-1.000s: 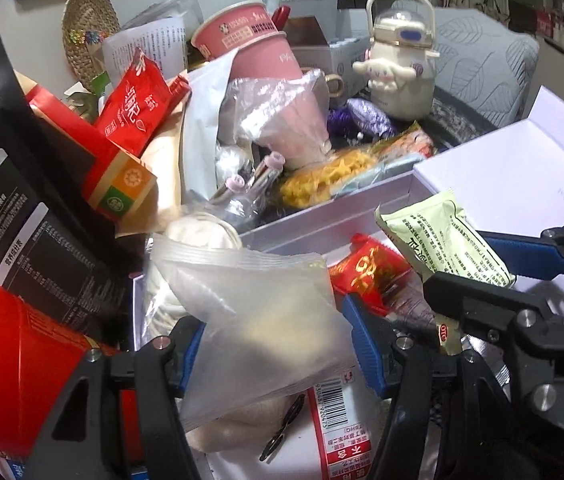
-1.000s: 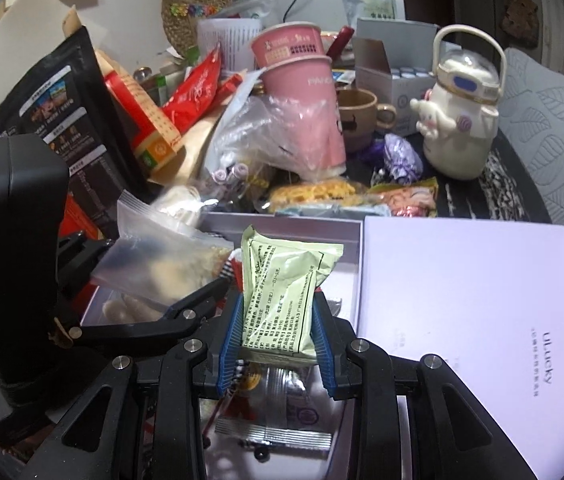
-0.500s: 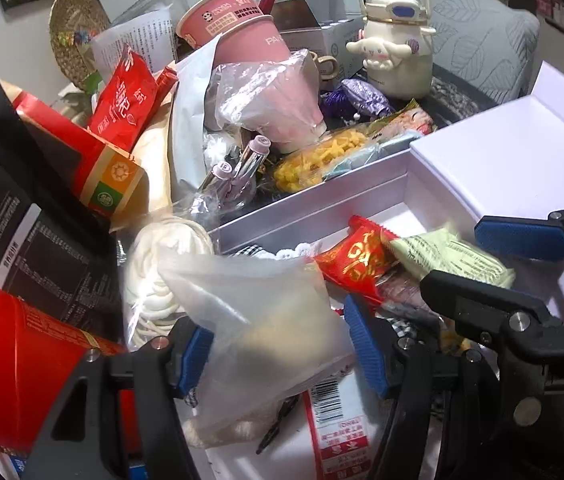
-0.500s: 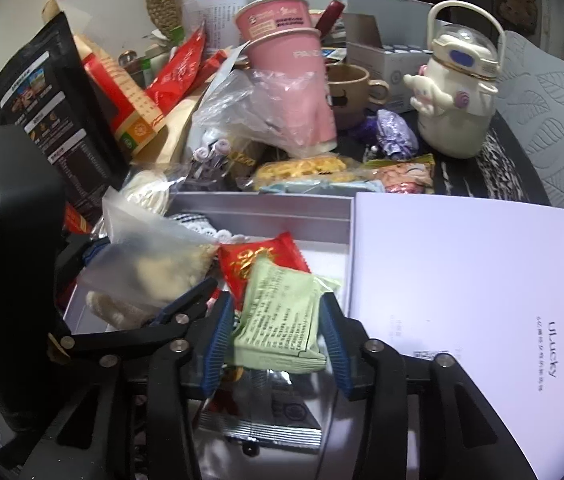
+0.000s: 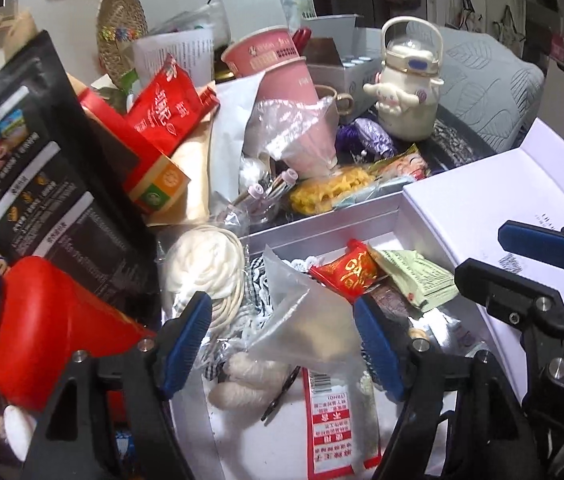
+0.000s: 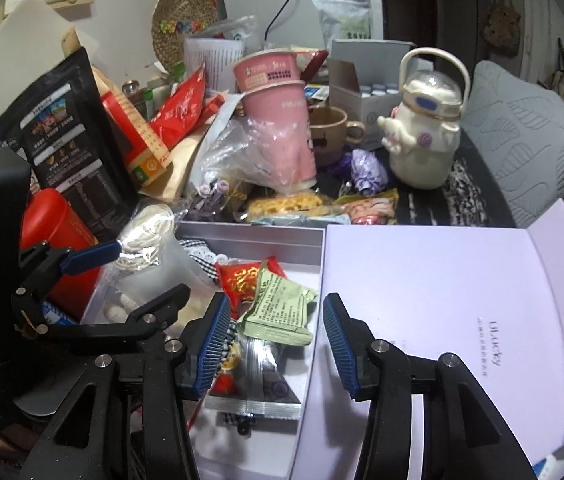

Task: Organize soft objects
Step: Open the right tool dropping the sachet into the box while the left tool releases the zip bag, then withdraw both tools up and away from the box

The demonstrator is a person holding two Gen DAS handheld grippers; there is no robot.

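Right wrist view shows your right tongs [image 6: 275, 344] just opened, released pale green foil packet [image 6: 279, 312] dropped in white box [image 6: 249, 240]; fetch another.

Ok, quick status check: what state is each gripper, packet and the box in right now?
left gripper: open, jaws just widened, clear bag between the pads but not pressed
right gripper: open, nothing gripped
clear bag: released, lying in the box
green packet: released, lying in the box
red packet: lying in the box
white box: open, lid folded back
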